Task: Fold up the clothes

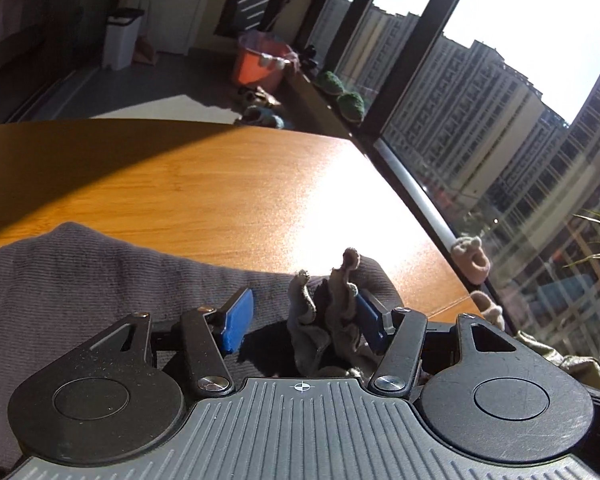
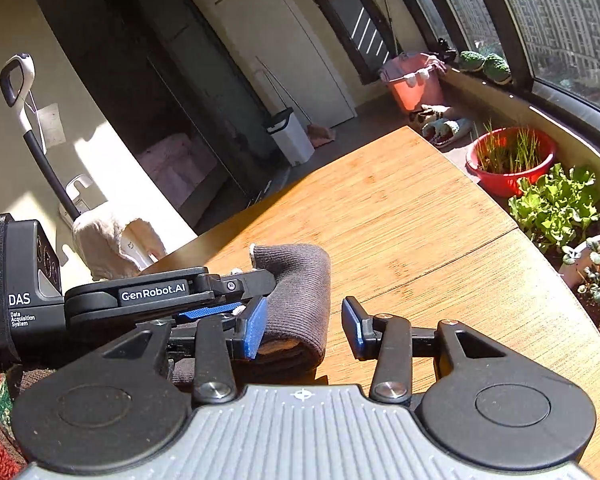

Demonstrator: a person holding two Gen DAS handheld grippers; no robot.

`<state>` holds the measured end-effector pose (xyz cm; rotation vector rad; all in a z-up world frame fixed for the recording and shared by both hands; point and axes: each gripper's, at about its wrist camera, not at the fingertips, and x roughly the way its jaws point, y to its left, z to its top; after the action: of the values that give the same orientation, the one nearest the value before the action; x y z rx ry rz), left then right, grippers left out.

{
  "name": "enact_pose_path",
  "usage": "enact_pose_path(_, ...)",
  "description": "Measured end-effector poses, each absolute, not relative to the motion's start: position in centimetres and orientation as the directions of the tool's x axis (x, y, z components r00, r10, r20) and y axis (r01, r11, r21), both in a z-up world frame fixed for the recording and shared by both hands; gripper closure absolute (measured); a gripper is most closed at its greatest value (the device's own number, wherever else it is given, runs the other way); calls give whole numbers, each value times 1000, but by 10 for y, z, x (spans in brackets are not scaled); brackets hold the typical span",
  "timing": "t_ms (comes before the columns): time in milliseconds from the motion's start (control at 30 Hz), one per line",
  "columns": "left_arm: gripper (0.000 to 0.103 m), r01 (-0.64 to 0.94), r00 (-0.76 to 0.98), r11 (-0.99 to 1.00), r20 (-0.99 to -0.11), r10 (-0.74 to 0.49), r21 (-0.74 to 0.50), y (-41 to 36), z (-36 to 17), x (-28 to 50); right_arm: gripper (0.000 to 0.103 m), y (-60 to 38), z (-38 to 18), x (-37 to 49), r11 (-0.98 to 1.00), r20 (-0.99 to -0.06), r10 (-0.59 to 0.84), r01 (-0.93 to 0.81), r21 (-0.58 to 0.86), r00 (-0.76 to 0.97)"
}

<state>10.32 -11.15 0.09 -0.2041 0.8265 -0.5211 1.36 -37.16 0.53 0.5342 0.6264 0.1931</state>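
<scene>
Hovering low over the sunlit wooden surface (image 2: 412,224), the left gripper (image 1: 296,320) has its jaws parted with a bunched tuft of the grey ribbed garment (image 1: 100,272) standing loose between them, touching the right-hand pad, while the right gripper (image 2: 304,328) is spread wide and empty just beside the fold. The garment lies near the surface's near edge, its folded end running away from the right camera. Soft, light and floppy by the look, it wants pinching at a doubled edge.

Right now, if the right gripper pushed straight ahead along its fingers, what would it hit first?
Probably nothing soon: the right gripper is open over bare wooden table. The folded grey garment sits against its left finger, off the centre line. Depth is uncertain.
</scene>
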Motion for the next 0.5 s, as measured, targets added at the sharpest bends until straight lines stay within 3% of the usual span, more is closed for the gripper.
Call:
enact_pose_path(133, 42, 338, 571, 859, -642, -511, -384, -97, 0, 103, 53, -352, -7, 28, 845, -532, 326, 12, 535, 782)
enact_pose_path(167, 42, 331, 573, 860, -642, -510, -388, -93, 0, 103, 54, -346, -7, 30, 845, -532, 338, -1, 535, 776)
enact_pose_path(200, 42, 324, 574, 861, -642, -508, -392, -89, 0, 103, 65, -339, -5, 30, 854, -534, 345, -22, 519, 772)
enact_pose_path(267, 42, 298, 579, 862, -640, -505, -410, -78, 5, 102, 66, -324, 2, 28, 887, -540, 338, -69, 457, 770)
enact_pose_path(400, 40, 283, 604, 851, -607, -517, -444, -59, 24, 93, 68, -269, 21, 20, 981, -546, 190, -183, 66, 816)
enact_pose_path(500, 41, 304, 594, 834, -593, -544, -461, -58, 36, 90, 68, -220, 18, 12, 931, -497, 65, -232, -281, 865)
